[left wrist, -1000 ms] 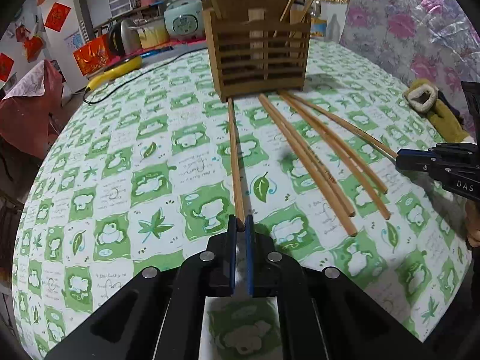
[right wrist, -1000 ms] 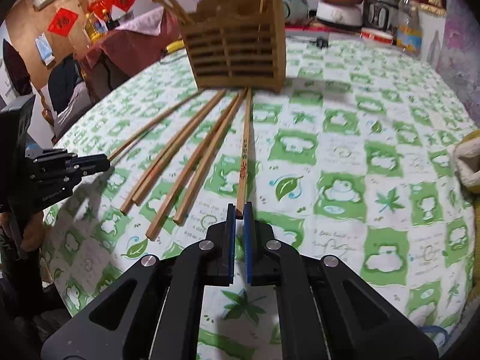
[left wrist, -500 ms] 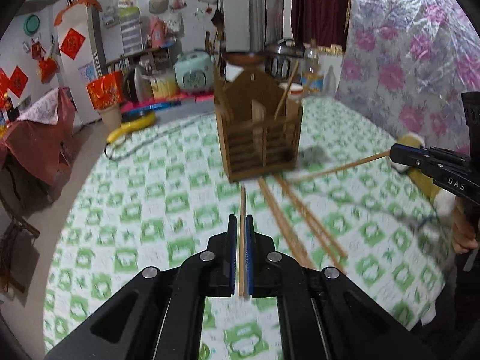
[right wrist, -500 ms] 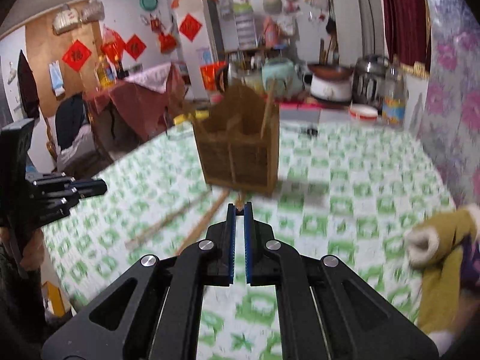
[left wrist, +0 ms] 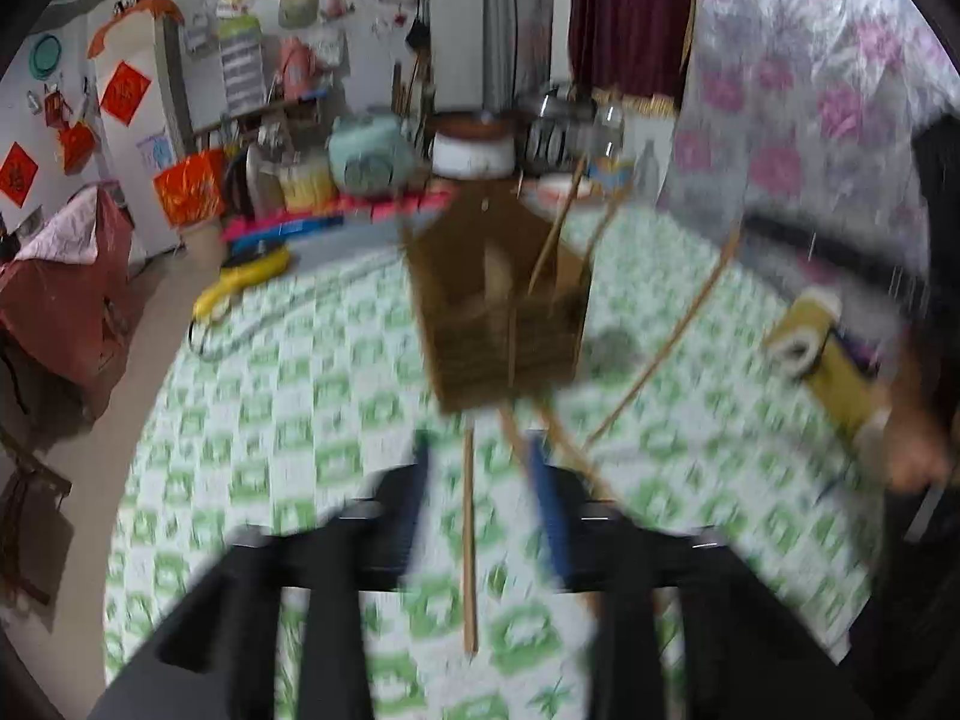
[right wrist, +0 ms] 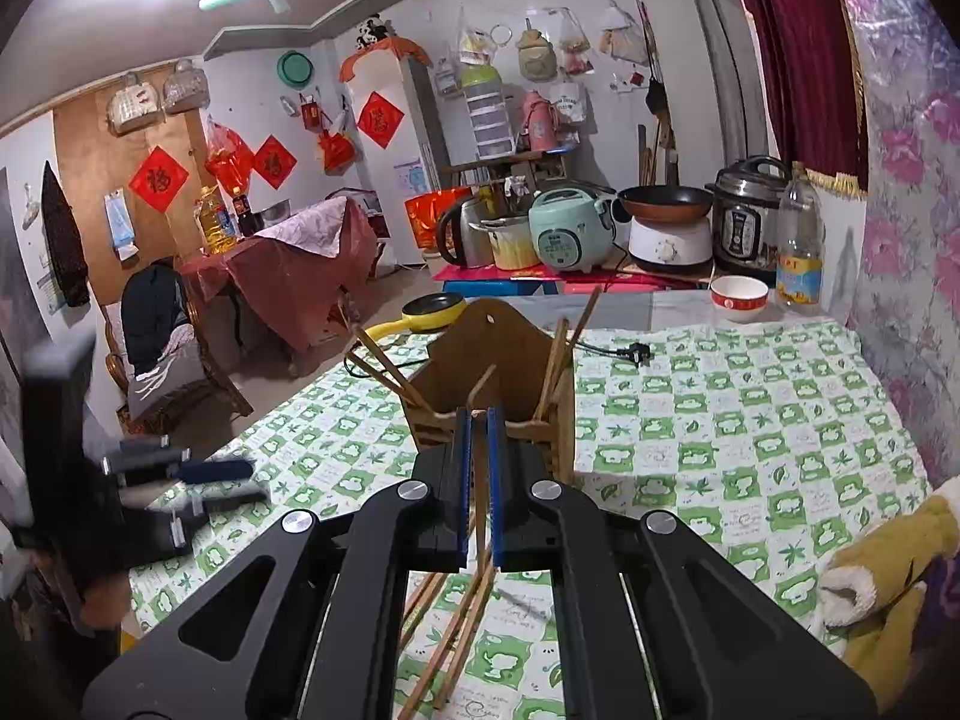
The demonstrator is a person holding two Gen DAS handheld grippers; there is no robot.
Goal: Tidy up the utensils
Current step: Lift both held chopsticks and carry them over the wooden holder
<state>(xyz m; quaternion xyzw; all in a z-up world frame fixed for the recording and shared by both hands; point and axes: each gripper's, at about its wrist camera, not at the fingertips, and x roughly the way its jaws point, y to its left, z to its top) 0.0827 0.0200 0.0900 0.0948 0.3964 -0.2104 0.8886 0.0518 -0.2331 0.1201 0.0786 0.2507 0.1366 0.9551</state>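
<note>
The wooden utensil holder [right wrist: 510,360] stands on the green-checked table [right wrist: 720,420] with a few chopsticks upright in it. My right gripper [right wrist: 478,414] is shut on a chopstick [right wrist: 480,516], its tip level with the holder's rim just in front. In the blurred left wrist view, my left gripper [left wrist: 478,447] is opening. A chopstick [left wrist: 468,540] lies loose in the gap, touching neither pad, and points at the holder [left wrist: 504,312]. The left gripper [right wrist: 249,483] also shows at the left of the right wrist view, fingers apart. Several chopsticks [right wrist: 444,630] lie on the cloth.
A yellow plush toy [right wrist: 888,576] lies at the table's right edge. A power plug and cord [right wrist: 630,354] trail behind the holder. Cookers, a kettle and a bowl [right wrist: 738,297] crowd the counter beyond. A person's hand [left wrist: 912,450] is at the right.
Both grippers have lifted off the table with a chopstick each. The right one has come up close to the holder's rim. The left gripper's fingers have parted from its chopstick.
</note>
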